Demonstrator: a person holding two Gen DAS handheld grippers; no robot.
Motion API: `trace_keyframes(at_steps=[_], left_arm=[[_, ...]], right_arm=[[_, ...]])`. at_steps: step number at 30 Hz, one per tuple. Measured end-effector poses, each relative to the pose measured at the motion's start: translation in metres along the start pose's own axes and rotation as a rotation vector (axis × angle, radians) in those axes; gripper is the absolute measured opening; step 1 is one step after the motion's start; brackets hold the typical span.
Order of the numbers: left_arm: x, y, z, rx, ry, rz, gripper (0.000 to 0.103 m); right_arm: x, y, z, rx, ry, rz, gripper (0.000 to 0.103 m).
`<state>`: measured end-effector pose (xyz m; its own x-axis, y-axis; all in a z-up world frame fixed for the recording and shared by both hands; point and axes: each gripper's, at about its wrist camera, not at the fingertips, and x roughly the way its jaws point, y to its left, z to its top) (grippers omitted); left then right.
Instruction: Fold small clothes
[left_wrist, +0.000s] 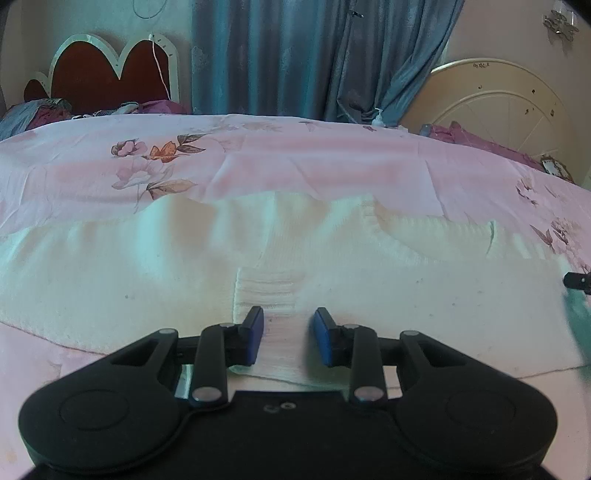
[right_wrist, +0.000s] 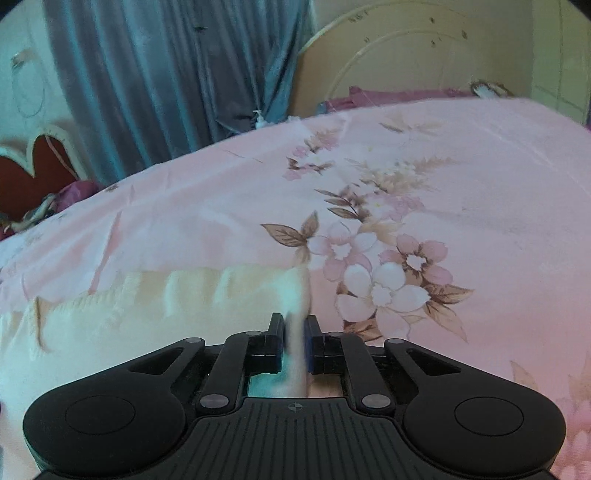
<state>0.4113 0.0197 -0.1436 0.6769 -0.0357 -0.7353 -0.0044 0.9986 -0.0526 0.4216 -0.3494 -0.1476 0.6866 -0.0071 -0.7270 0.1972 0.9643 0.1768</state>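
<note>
Right hand-held gripper (right_wrist: 293, 332) tight on cream ribbed knit garment's (right_wrist: 147, 314) edge; left hand-held gripper (left_wrist: 288, 325) narrowly apart.

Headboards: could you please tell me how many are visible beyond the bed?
2. A red headboard with a white scalloped edge stands far left; a cream round headboard stands far right. Others may be hidden.

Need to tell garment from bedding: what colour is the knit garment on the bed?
Cream-white ribbed knit garment on a pink floral bedsheet; clearest in the left wrist view.
</note>
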Motion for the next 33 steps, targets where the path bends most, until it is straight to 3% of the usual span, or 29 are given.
trace_keyframes(at_steps=[5, 10, 12, 15, 16, 17, 18, 19, 26, 29, 33], left_arm=[[-0.011, 0.006, 0.002, -0.037, 0.003, -0.002, 0.031], [-0.007, 0.007, -0.001, -0.012, 0.018, 0.020, 0.034], [-0.007, 0.008, 0.001, -0.014, 0.030, 0.033, 0.040], [-0.007, 0.010, 0.002, -0.022, 0.042, 0.033, 0.043], [-0.008, 0.010, 0.001, -0.018, 0.042, 0.036, 0.043], [-0.009, 0.009, 0.001, -0.012, 0.042, 0.039, 0.044], [-0.010, 0.010, 0.001, -0.012, 0.042, 0.041, 0.045], [-0.012, 0.010, 0.001, -0.015, 0.044, 0.043, 0.045], [-0.028, 0.019, 0.001, -0.030, 0.034, 0.047, 0.051], [-0.037, 0.030, 0.002, -0.046, 0.025, 0.050, 0.053], [-0.049, 0.053, 0.003, -0.064, 0.013, 0.072, 0.056]], right_arm=[[-0.035, 0.019, -0.014, -0.090, -0.063, 0.024, 0.010], [-0.036, 0.045, -0.038, -0.165, -0.003, 0.062, 0.012], [-0.030, 0.052, -0.048, -0.204, 0.016, 0.047, 0.020], [-0.029, 0.060, -0.050, -0.243, 0.018, 0.023, 0.024], [-0.029, 0.061, -0.048, -0.233, 0.023, 0.025, 0.028], [-0.031, 0.062, -0.047, -0.223, 0.024, 0.030, 0.046], [-0.033, 0.063, -0.047, -0.219, 0.018, 0.037, 0.071], [-0.037, 0.066, -0.049, -0.223, 0.008, 0.044, 0.079], [-0.032, 0.096, -0.061, -0.288, 0.058, 0.067, 0.082], [-0.024, 0.100, -0.066, -0.270, 0.075, 0.046, 0.103], [-0.019, 0.099, -0.069, -0.223, 0.064, 0.053, 0.103]])
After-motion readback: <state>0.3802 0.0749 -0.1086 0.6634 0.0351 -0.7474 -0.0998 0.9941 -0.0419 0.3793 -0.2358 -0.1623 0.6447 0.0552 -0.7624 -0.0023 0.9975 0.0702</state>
